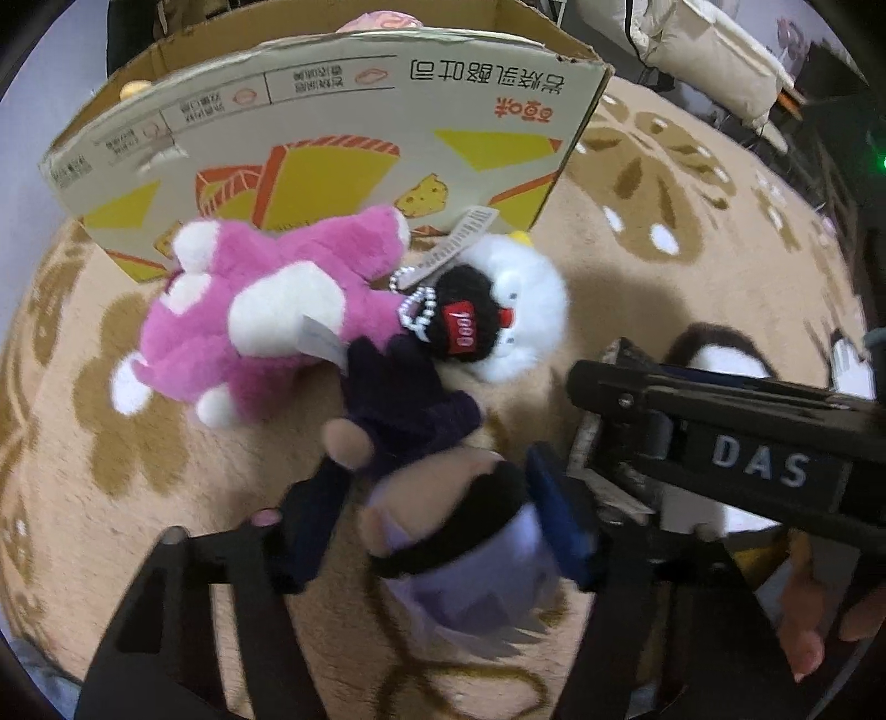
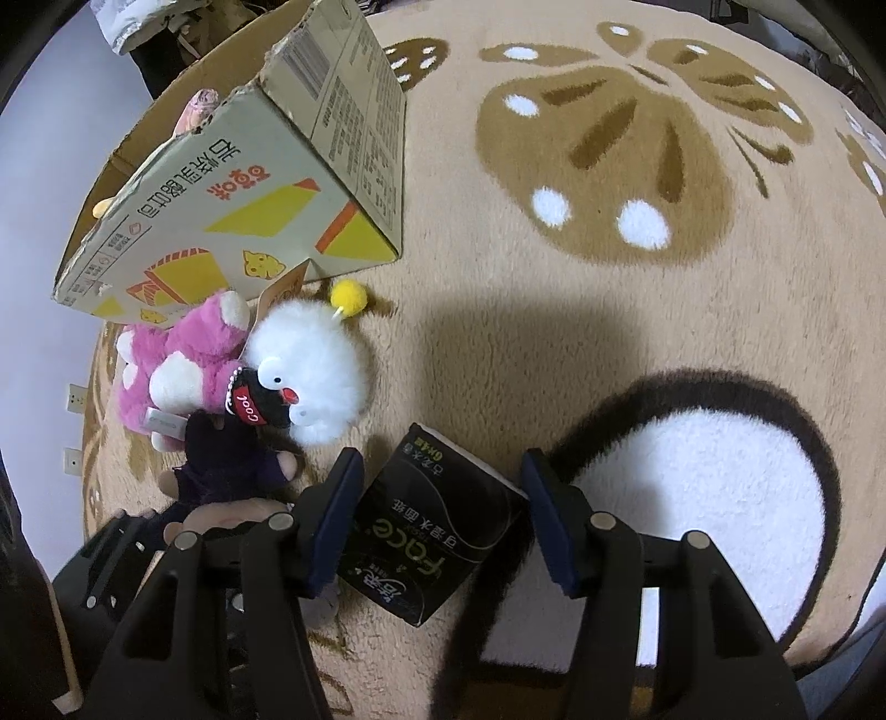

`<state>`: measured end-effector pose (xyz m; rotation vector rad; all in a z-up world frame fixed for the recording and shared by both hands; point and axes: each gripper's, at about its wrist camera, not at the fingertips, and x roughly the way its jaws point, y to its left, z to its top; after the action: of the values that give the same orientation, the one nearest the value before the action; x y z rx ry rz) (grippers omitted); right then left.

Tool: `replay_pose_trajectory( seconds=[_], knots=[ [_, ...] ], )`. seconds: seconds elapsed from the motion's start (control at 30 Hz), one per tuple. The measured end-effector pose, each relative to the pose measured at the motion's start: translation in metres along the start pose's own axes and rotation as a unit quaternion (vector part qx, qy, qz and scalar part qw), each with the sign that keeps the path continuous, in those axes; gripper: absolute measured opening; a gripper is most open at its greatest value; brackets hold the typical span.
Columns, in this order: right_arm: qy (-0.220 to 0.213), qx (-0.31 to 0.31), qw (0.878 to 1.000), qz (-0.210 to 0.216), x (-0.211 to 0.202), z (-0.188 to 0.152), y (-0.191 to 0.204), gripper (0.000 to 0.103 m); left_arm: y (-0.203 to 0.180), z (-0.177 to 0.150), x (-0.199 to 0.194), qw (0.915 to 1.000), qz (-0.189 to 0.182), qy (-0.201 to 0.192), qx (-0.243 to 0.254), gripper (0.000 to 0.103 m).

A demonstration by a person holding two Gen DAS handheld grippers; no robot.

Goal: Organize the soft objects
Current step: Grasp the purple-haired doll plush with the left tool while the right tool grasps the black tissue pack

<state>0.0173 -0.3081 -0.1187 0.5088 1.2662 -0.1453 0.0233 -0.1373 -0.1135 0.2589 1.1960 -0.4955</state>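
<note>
A doll with lilac hair and dark purple clothes [image 1: 443,531] lies between the fingers of my left gripper [image 1: 421,531], which is closed on its head. A pink and white plush bear [image 1: 249,315] and a white fluffy plush with a black "cool" cap [image 1: 515,310] lie on the rug in front of a cardboard box [image 1: 332,138]. In the right wrist view my right gripper [image 2: 443,515] is open, its blue pads either side of a black tissue pack [image 2: 432,526] on the rug. The bear [image 2: 177,365], white plush [image 2: 315,365] and box [image 2: 232,194] show there too.
A beige rug with brown flower patterns [image 2: 609,166] covers the floor. The box holds other soft toys [image 1: 382,22]. The right gripper's black body [image 1: 720,432] crosses the left wrist view. A white cushion and furniture [image 1: 709,50] stand at the far right.
</note>
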Motion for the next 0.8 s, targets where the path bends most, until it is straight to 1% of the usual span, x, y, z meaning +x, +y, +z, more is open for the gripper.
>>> replay_pose_trajectory(
  seconds=[0.07, 0.1, 0.27, 0.43, 0.57, 0.73, 0.8],
  knots=[
    [-0.001, -0.002, 1.000, 0.000, -0.001, 0.001, 0.001, 0.062, 0.002, -0.002, -0.002, 0.9997, -0.024, 0.002, -0.011, 0.051],
    [-0.002, -0.004, 1.000, 0.002, -0.001, 0.001, 0.002, 0.062, 0.002, -0.002, -0.003, 0.9995, -0.028, 0.002, -0.012, 0.050],
    [-0.021, -0.018, 1.000, 0.012, -0.011, 0.000, 0.009, 0.061, 0.000, -0.004, -0.009, 0.9998, -0.018, -0.007, -0.006, 0.049],
    [-0.055, -0.037, 0.997, 0.028, -0.027, 0.002, 0.021, 0.061, 0.002, -0.009, -0.020, 0.9995, 0.019, -0.023, 0.001, 0.049],
    [-0.085, -0.053, 0.994, 0.038, -0.042, 0.001, 0.029, 0.061, 0.011, -0.012, -0.035, 0.9976, 0.046, -0.052, -0.003, 0.049],
    [-0.123, -0.067, 0.989, 0.053, -0.060, -0.002, 0.038, 0.061, 0.022, -0.013, -0.052, 0.9945, 0.065, -0.081, -0.013, 0.049],
    [-0.137, -0.070, 0.986, 0.058, -0.067, 0.000, 0.042, 0.061, 0.024, -0.014, -0.060, 0.9921, 0.079, -0.097, -0.011, 0.049]
  ],
)
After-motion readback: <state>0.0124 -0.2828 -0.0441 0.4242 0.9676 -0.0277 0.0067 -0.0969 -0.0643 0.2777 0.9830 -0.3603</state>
